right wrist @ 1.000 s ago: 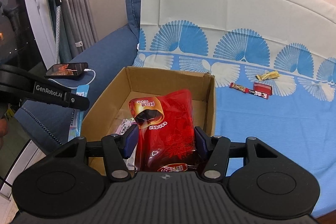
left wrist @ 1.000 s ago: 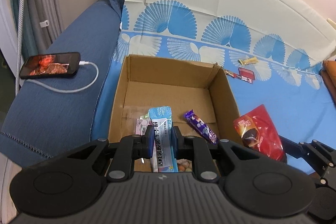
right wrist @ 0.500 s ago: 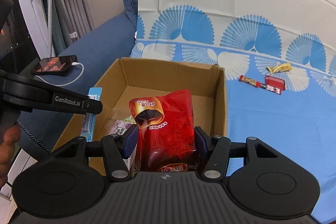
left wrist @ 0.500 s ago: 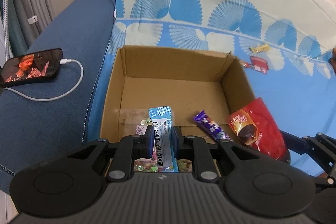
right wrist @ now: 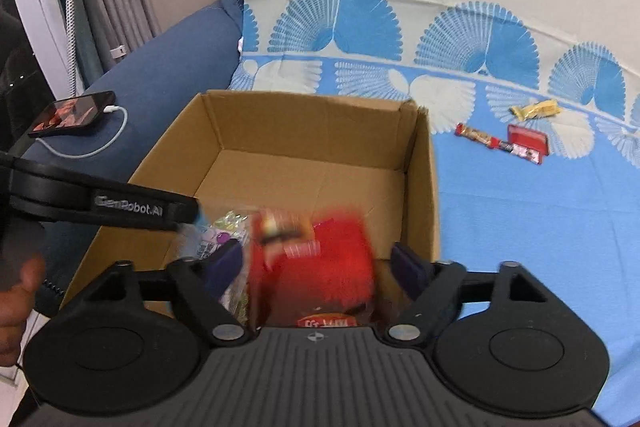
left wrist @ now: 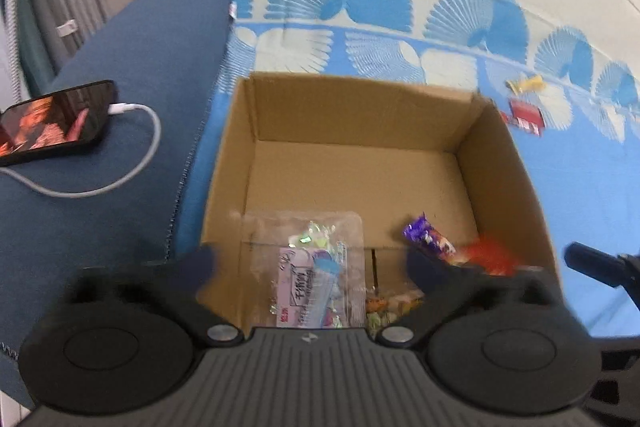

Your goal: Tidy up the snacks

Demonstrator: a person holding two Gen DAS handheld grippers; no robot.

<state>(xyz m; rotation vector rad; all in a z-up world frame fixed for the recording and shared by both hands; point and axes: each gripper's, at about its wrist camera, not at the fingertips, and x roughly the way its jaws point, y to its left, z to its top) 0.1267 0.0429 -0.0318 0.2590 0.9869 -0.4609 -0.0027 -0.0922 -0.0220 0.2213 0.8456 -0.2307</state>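
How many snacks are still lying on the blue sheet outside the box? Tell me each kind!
yellow wrapper: 1
long red stick: 1
flat red pack: 1
Total: 3

Below me a blue sofa point(right wrist: 168, 67) carries everything, its seat under a blue-and-white fan-print sheet point(right wrist: 520, 227). On the sheet stands an open cardboard box point(right wrist: 424, 187); further right lie a yellow wrapper point(right wrist: 536, 110), a red packet point(right wrist: 527, 142) and a thin bar point(right wrist: 478, 136). A phone point(right wrist: 72, 113) on a white cable point(right wrist: 100, 147) rests on the armrest.
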